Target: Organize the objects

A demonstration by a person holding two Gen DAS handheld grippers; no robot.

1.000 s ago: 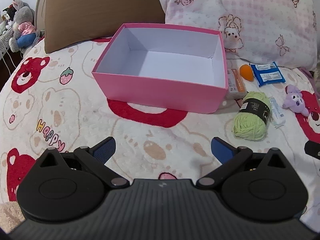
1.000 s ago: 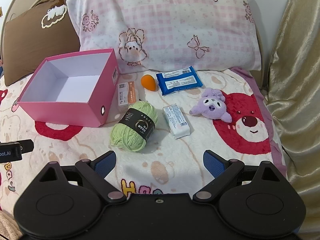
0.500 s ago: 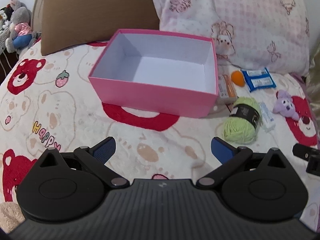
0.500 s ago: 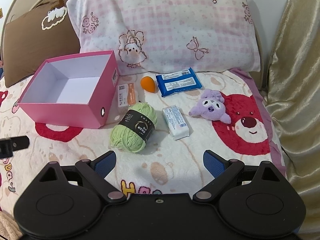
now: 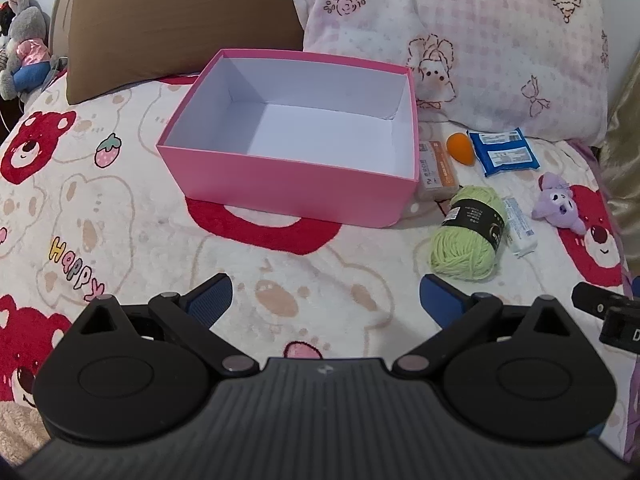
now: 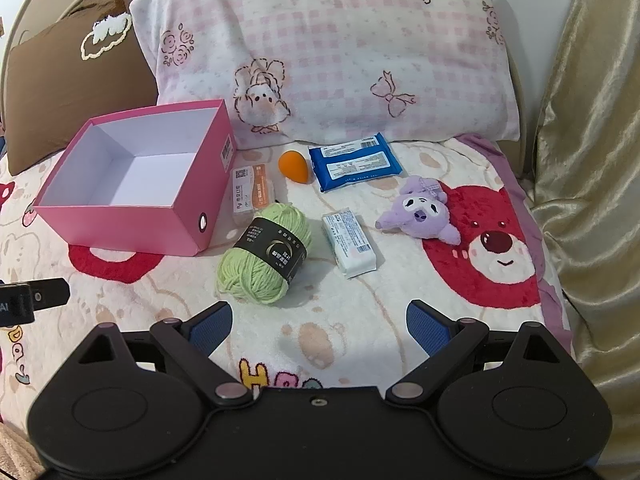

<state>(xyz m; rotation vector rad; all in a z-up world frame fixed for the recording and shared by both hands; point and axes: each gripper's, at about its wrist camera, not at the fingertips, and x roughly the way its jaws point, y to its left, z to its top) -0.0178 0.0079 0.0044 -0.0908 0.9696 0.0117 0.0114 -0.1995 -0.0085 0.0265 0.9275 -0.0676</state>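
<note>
Left wrist view: left gripper (image 5: 326,300) hovers over the blanket (image 5: 120,208), fingers spread wide, nothing between them. Pink box (image 5: 288,184) sits at 12 o'clock, open top, nothing inside, so it's probably the drop target. Loose items cluster at 2 o'clock, just right of the box: green yarn (image 5: 468,240), white packet (image 5: 520,228) touching the yarn's right side, purple plush (image 5: 560,208), blue wipes pack (image 5: 504,152), orange egg-shaped sponge (image 5: 460,148), and a small orange-white carton (image 5: 438,168) against the box wall. A tip of the other tool shows at 3 o'clock.

Right wrist view: right gripper (image 6: 318,328) also spread apart and empty, aimed at the items. Yarn (image 6: 264,260) at 11 o'clock, nearest the fingers; packet (image 6: 350,246) at 12; plush (image 6: 420,216) at 1; wipes (image 6: 354,162) and sponge (image 6: 294,166) farther at 12; carton (image 6: 252,188) beside the box (image 6: 132,216) at 10.

My read: nothing packed yet. Right side is positioned for picking, yarn the likely first grab; left waits by the box.
</note>
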